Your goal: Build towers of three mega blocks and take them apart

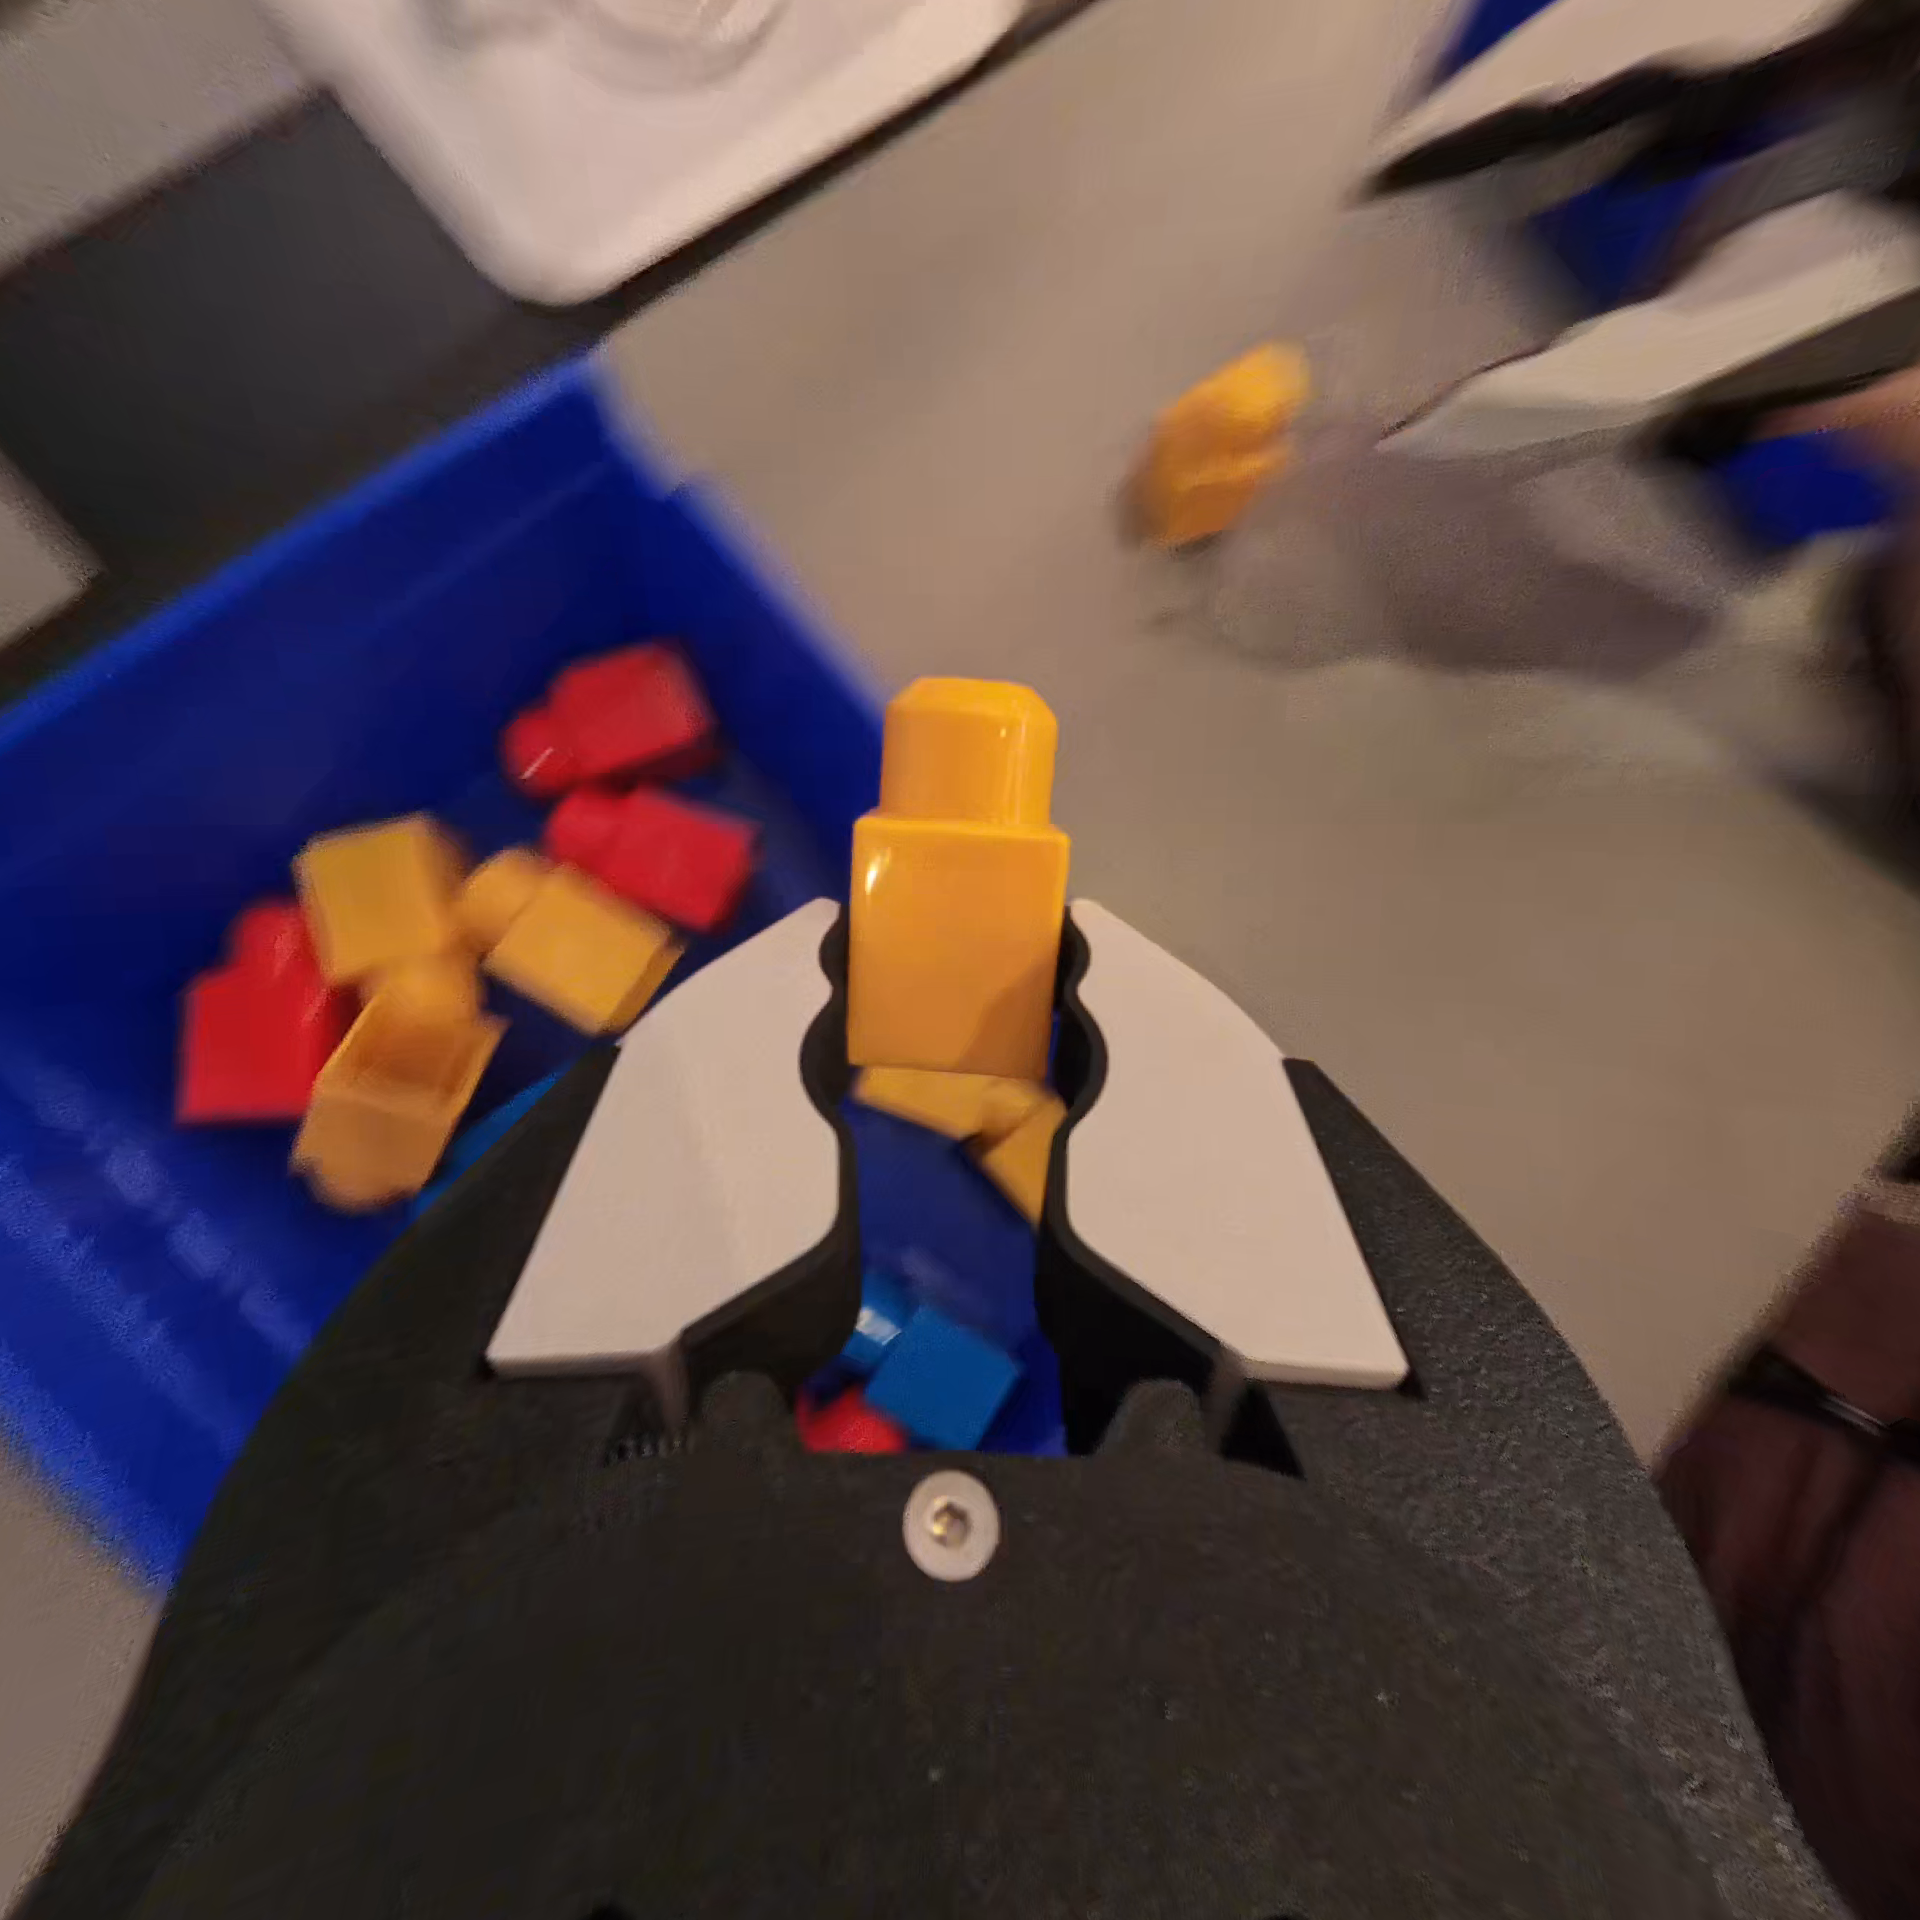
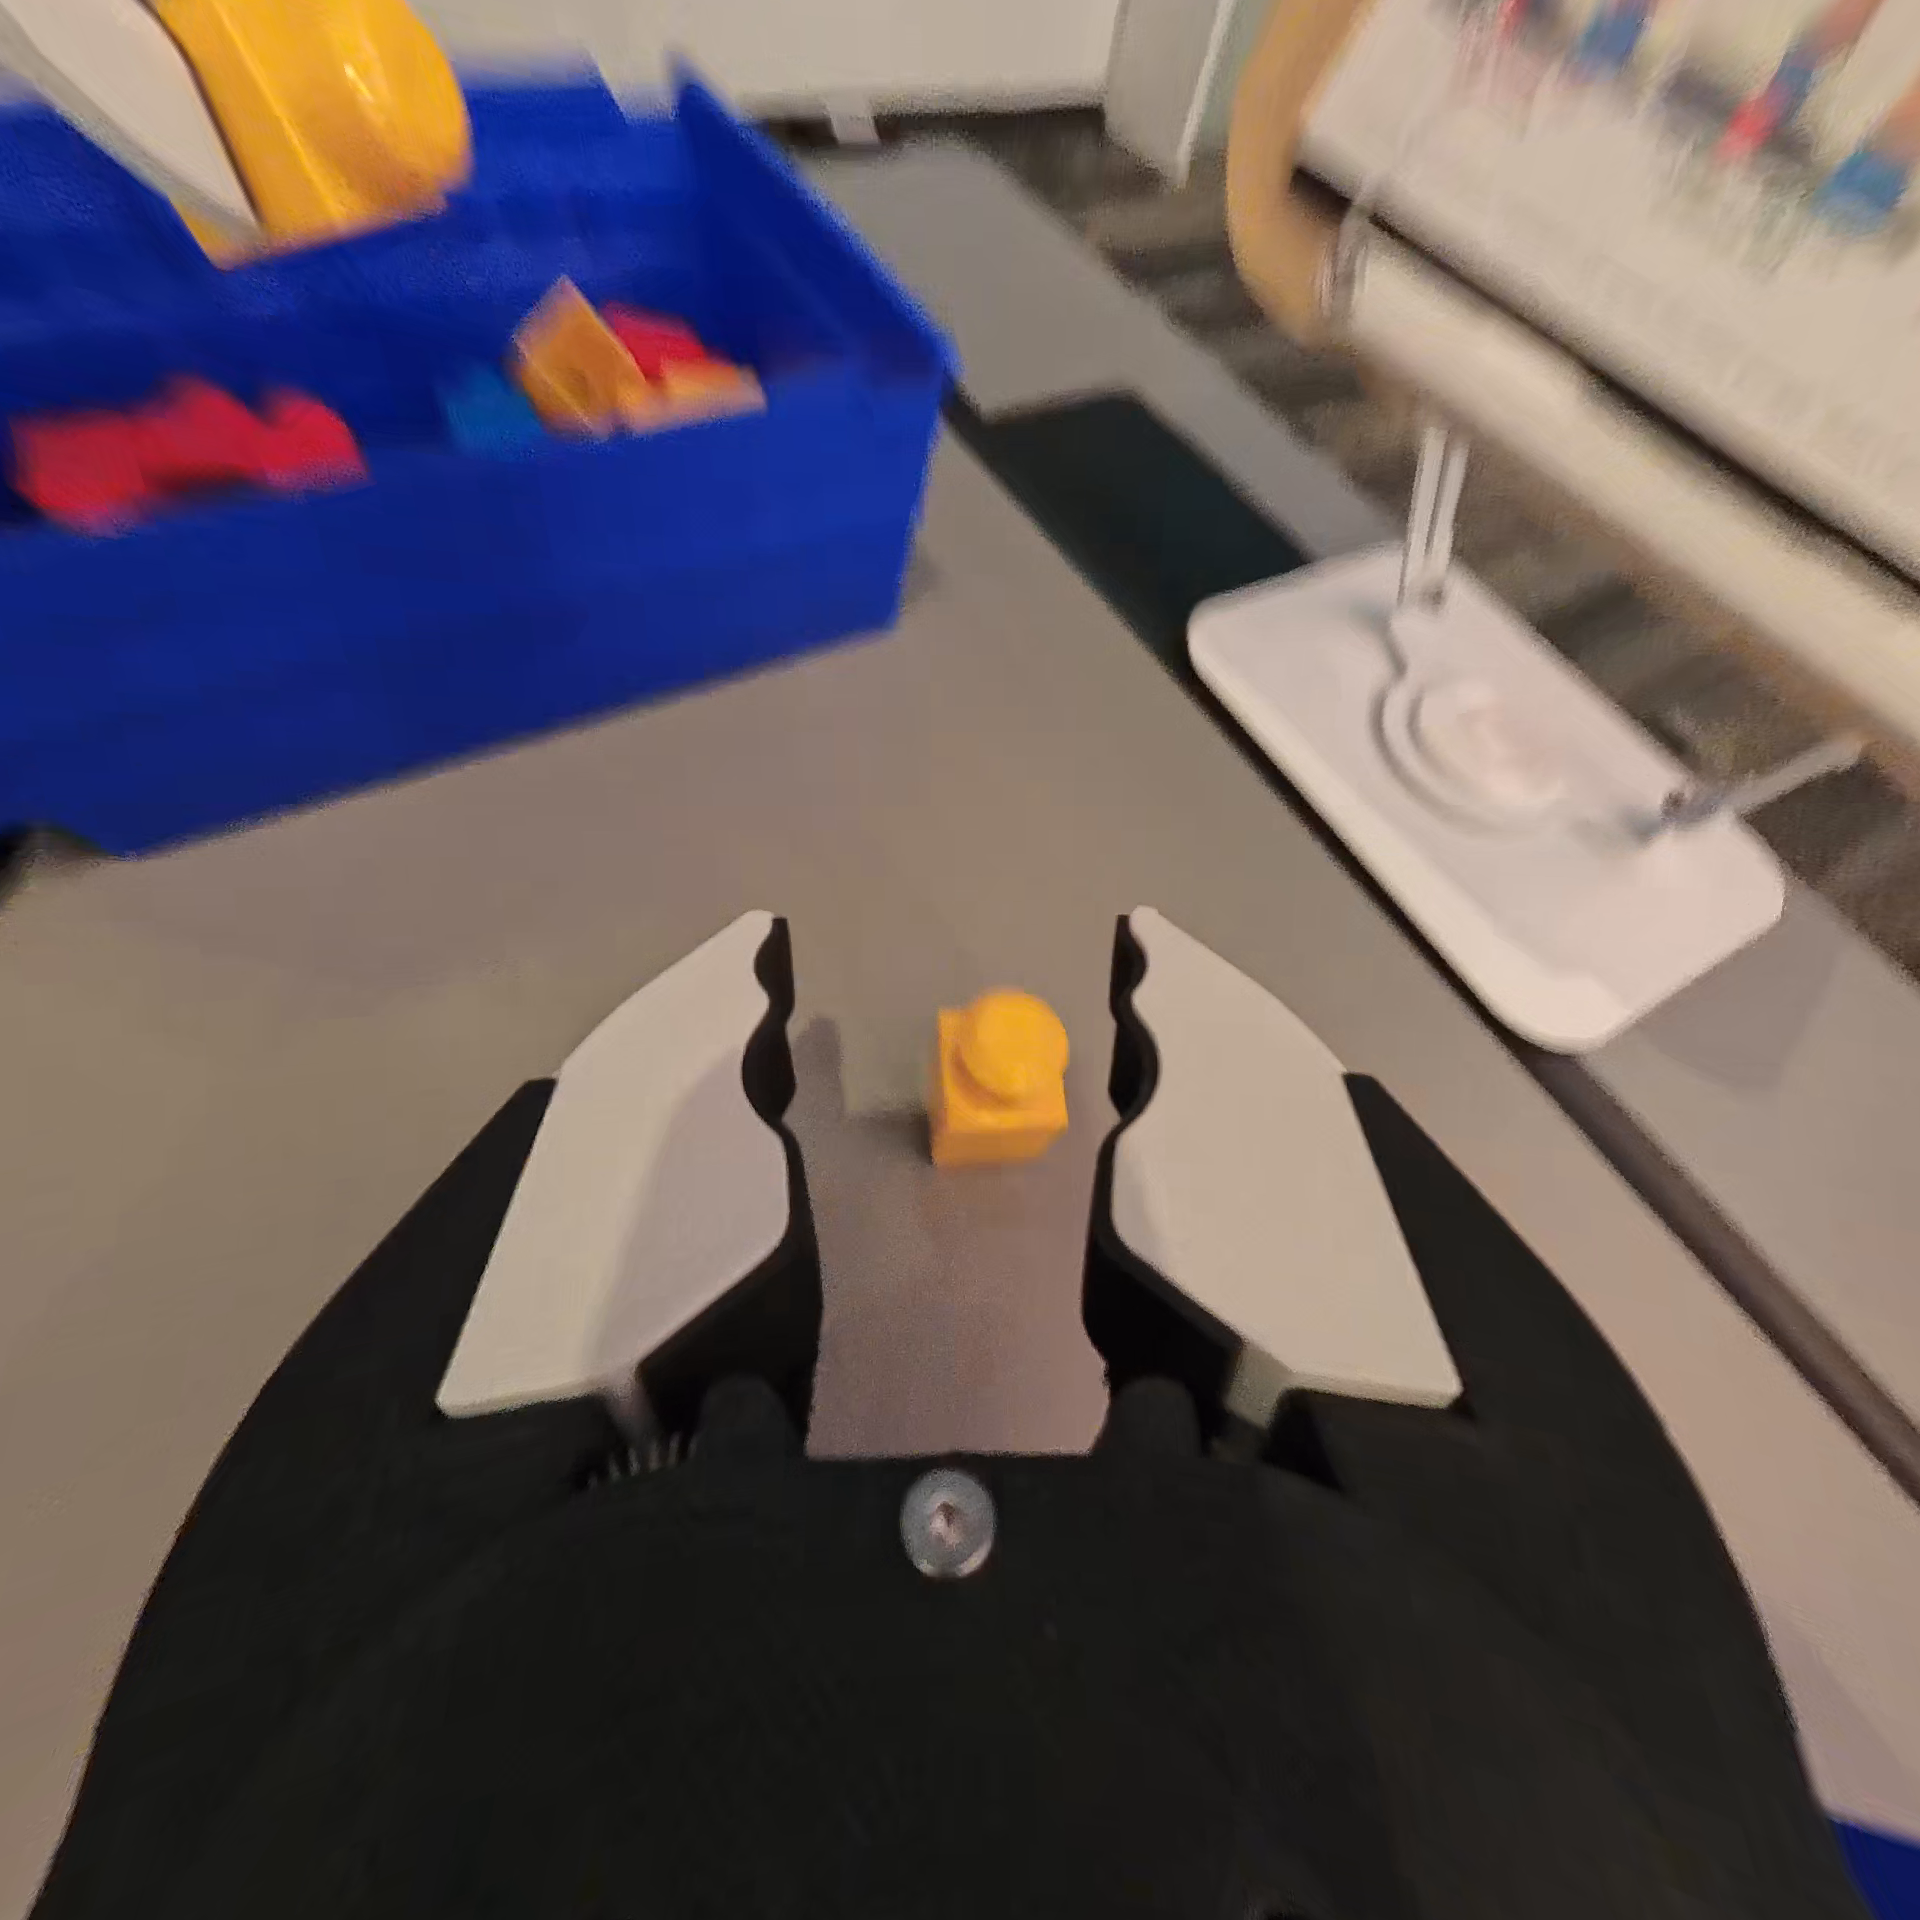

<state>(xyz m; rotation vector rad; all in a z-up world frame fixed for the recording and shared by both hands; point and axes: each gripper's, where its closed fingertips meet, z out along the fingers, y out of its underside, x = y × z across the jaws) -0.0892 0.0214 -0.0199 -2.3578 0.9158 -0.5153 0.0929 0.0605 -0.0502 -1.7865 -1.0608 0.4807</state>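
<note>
The left gripper [image 1: 956,971] is clamping an orange block [image 1: 956,935] between its pads, stud pointing forward, above a blue bin [image 1: 260,727]. Inside the bin, red blocks [image 1: 644,790], more orange blocks [image 1: 436,977] and blue blocks [image 1: 935,1371] are lying jumbled. The right gripper [image 2: 948,987] is hanging wide open over a grey tabletop [image 2: 416,987], its pads clear of a second orange block [image 2: 1000,1081] that is standing stud-up on the surface between them. Beyond, the bin is sitting on the same tabletop, near its far edge. Past that edge, a white flat base [image 2: 1507,831] with a thin upright rod is resting on a darker surface. Farther back, a pale blurred piece of furniture [image 2: 1662,312] is filling the room's right side.
</note>
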